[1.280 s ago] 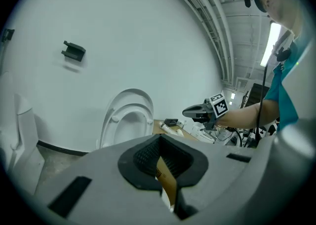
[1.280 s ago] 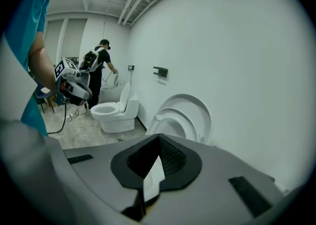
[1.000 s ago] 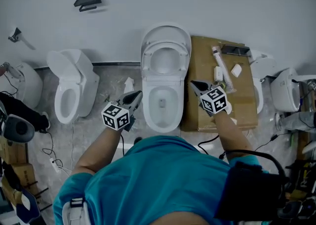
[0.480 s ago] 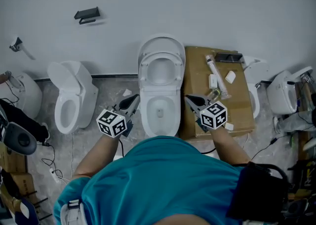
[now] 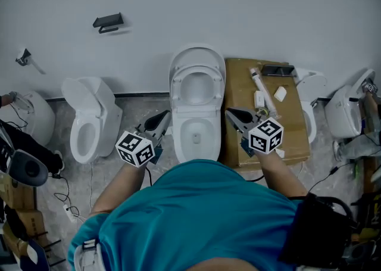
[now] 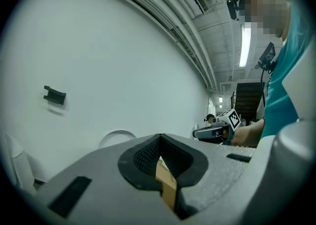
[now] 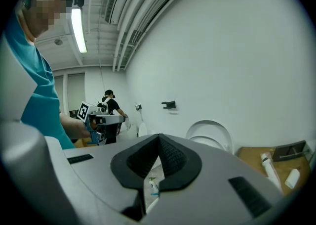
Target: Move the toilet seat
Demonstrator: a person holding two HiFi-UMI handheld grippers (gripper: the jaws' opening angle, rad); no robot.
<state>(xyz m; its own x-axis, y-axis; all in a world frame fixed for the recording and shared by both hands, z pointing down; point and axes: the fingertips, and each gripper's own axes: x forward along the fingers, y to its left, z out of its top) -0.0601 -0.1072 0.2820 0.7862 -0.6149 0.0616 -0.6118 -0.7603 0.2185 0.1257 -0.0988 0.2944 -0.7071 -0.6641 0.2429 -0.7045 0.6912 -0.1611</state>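
Seat (image 5: 197, 64) is up against the wall; move looks done. Left tool (image 5: 166, 114) and right tool (image 5: 230, 111) both closed, empty.

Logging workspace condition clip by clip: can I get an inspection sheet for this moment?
Surface: grey speckled floor.
Job's things: toilet seat raised with the lid against the wall; bowl open.
Clutter: cardboard sheet beside the bowl, carrying a tube, a dark flat device and small white pieces.
Grippers: left gripper and right gripper both shut, empty, flanking the bowl.
Cables: loose cables on the floor at left.
Surroundings: white wall with black bracket; other toilets on both sides.
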